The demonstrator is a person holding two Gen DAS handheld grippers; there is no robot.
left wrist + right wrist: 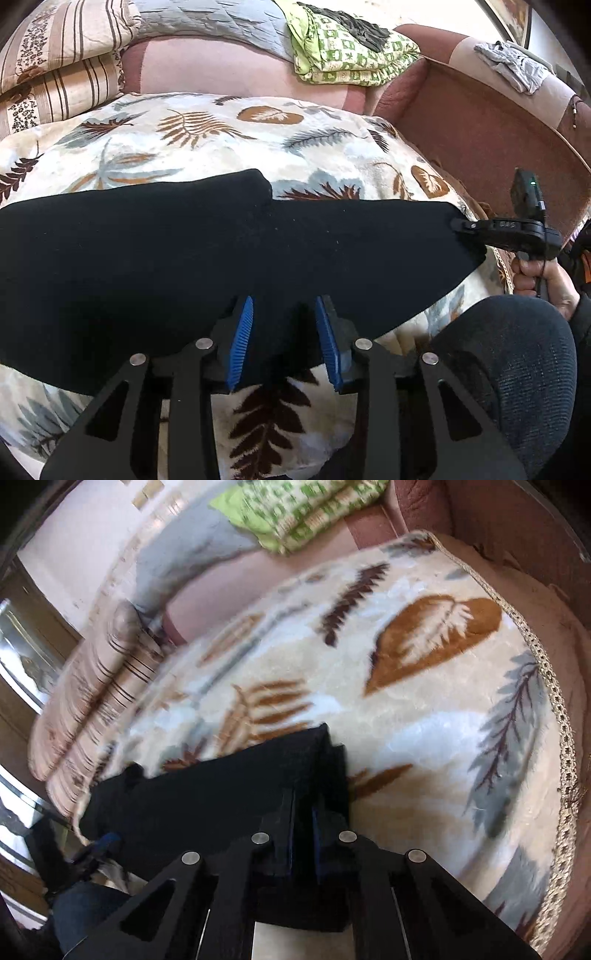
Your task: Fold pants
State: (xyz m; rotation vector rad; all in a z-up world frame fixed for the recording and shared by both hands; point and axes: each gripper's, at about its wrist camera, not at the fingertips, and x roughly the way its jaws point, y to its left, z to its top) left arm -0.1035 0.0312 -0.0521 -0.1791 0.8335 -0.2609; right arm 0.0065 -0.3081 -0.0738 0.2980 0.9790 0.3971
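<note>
Black pants (221,251) lie spread across a leaf-patterned blanket (229,136). My left gripper (284,306) is open, its blue pads on either side of the pants' near edge, with cloth between them. My right gripper (461,225) is shut on the pants' right end. In the right wrist view the right gripper (306,812) pinches a fold of the black pants (207,797) above the blanket (424,720); that view is motion-blurred.
The blanket covers a pink-brown sofa (480,122). Striped pillows (55,74) lie at back left, a folded green patterned quilt (343,55) at the back, grey cloth (513,62) on the armrest. A person's knee (509,350) is at lower right.
</note>
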